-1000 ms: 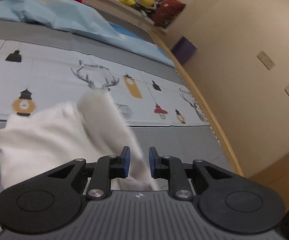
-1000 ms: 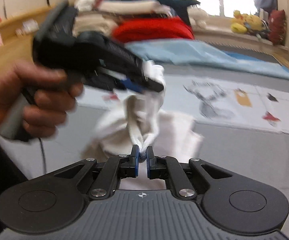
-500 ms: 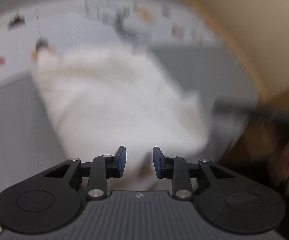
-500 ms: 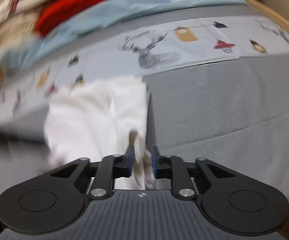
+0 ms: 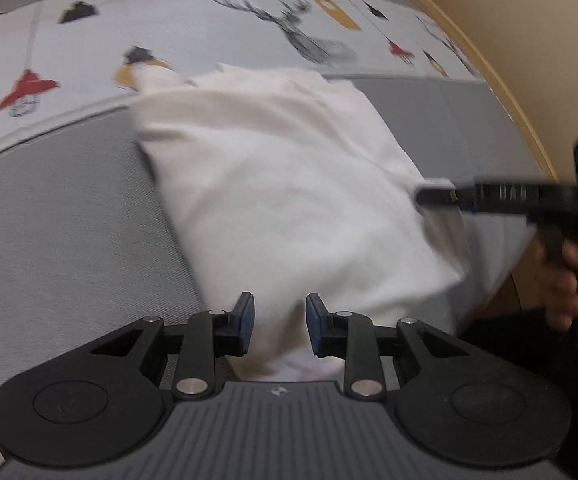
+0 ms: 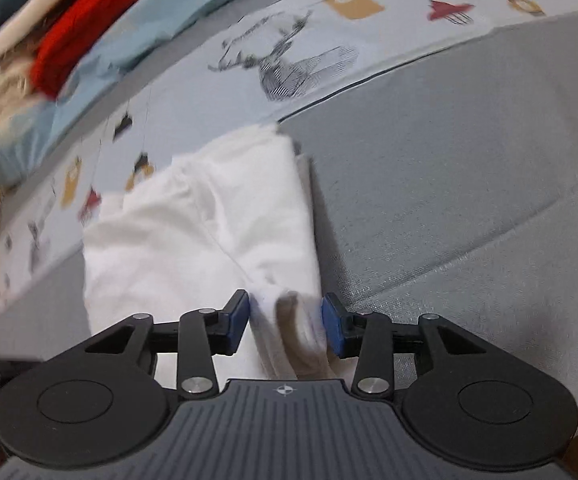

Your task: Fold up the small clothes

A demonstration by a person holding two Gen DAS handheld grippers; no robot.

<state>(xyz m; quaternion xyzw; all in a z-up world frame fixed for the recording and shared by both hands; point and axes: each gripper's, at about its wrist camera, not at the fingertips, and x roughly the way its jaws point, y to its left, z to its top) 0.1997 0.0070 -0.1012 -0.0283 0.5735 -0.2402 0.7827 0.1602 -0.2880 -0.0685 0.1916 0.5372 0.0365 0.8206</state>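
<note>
The white garment [image 5: 289, 200] lies folded on the grey bedcover [image 5: 69, 220], a rough oblong. In the left wrist view its long axis runs from the far left, where its upper corner overlaps the printed band [image 5: 209, 32] of lanterns and a deer head, down to the near right, where its corner reaches toward the bed's wooden edge [image 5: 509, 92]. The cloth is plain, soft and creased, with a layered fold along its far side; no print or label shows. The view is blurred.

The left gripper [image 5: 279, 326] points steeply down at the garment's near edge. Its blue pads [image 5: 247, 320] stand a narrow gap apart, with white cloth lying between and below them; neither pad presses on it.

At the right of the same view the right gripper [image 5: 435, 196] shows side-on, its tip at the garment's right edge, held by a hand [image 5: 569, 276].

In the right wrist view the garment [image 6: 209, 240] runs from near the gripper away toward the printed band [image 6: 289, 60], its right edge straight and stacked in layers. The right gripper [image 6: 287, 322] has its jaws opening, a bunched fold of white cloth standing between the pads; the pads sit just beside it, whether touching cannot be told. Beyond, at the upper left, lie a pale blue sheet [image 6: 149, 16] and a pile of clothes [image 6: 77, 32], red among them.
</note>
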